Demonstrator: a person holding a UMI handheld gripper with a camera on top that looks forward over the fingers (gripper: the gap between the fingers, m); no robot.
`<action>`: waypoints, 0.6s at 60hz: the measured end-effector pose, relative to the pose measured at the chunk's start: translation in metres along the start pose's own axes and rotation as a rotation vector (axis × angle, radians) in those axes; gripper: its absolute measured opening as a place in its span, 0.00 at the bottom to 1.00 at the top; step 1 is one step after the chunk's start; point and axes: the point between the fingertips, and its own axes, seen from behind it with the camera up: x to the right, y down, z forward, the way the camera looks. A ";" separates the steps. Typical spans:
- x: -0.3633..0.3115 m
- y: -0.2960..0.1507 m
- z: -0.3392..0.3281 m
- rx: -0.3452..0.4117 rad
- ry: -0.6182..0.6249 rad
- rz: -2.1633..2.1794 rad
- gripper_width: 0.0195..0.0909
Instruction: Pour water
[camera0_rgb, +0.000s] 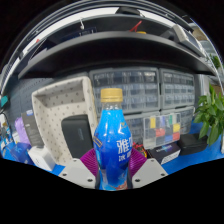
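The bottle (113, 148) stands upright between the gripper's (113, 172) two fingers, its lower body set against the purple pads (92, 164) on either side. It is a clear plastic bottle with a pale yellowish cap still on its neck, and the contents look vivid blue nearly to the shoulder (the tint may come from the plastic or label as much as from the liquid). A blue label with white characters wraps the middle of the body. The fingers appear to press on both sides of it, though the contact points are partly hidden. Its base lies out of sight below the fingers.
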 end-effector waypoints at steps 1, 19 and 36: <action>0.002 0.004 0.002 -0.005 -0.001 -0.005 0.24; 0.030 0.071 0.029 -0.056 0.013 -0.058 0.26; 0.030 0.080 0.021 -0.010 0.008 -0.083 0.39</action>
